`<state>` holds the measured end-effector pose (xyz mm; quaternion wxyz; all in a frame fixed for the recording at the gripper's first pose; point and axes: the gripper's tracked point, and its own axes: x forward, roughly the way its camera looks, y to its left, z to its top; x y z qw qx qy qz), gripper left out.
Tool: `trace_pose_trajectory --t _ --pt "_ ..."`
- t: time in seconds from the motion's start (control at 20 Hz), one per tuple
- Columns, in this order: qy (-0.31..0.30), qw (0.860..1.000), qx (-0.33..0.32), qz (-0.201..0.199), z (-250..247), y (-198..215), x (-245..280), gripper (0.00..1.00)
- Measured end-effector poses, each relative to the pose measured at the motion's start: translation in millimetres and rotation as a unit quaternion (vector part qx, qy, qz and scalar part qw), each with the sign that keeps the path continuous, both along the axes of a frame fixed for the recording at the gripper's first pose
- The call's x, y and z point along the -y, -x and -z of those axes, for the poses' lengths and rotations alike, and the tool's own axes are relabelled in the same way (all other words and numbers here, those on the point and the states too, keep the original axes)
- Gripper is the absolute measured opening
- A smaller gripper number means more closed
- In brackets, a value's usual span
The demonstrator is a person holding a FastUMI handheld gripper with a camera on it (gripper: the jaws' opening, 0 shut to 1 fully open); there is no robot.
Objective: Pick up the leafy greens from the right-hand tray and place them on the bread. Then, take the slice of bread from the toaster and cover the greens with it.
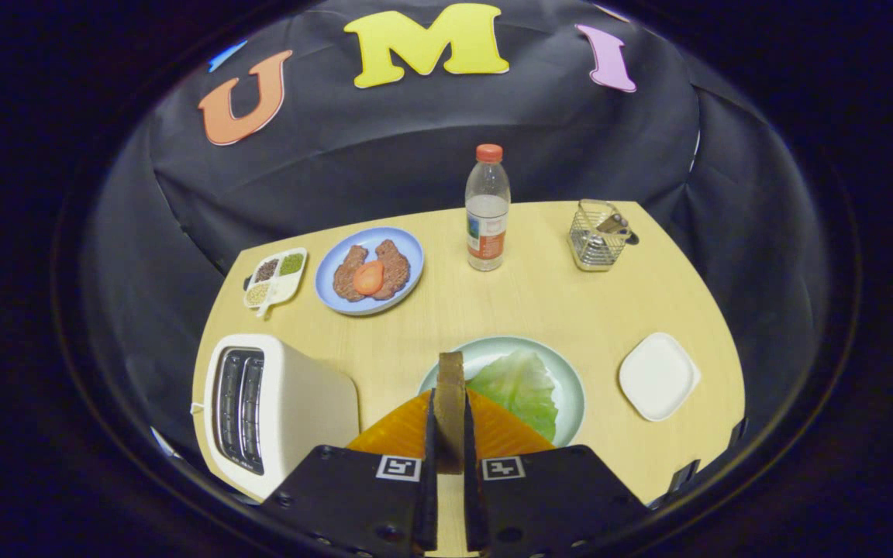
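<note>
Bread slice clamped in the gripper above the greens plate

The gripper has both fingers pressed on an upright bread slice, held edge-on over the near rim of the pale green plate where the leafy greens lie. The toaster stands just left of the fingers, and a white tray sits to the right of the plate. Further back are a bottle, a blue plate and a wire basket

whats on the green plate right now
A leafy green lies on the green plate. Any bread beneath it is hidden. The gripper holds a bread slice upright before it.
</note>
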<state>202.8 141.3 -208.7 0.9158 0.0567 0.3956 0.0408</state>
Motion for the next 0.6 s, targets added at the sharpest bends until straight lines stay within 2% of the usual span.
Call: trace_pose_trajectory --t 0.3,0.5,0.55,0.6 --pt "-0.036 0.999 -0.021 -0.008 36.4 -16.7 20.8 0.14" --pt "-0.032 0.999 -0.023 -0.016 48.1 -31.2 51.2 0.14" --pt "-0.032 0.999 -0.028 -0.02 52.3 -32.0 57.8 0.2" --pt "-0.029 0.999 -0.032 -0.02 56.0 -35.3 65.6 0.2"
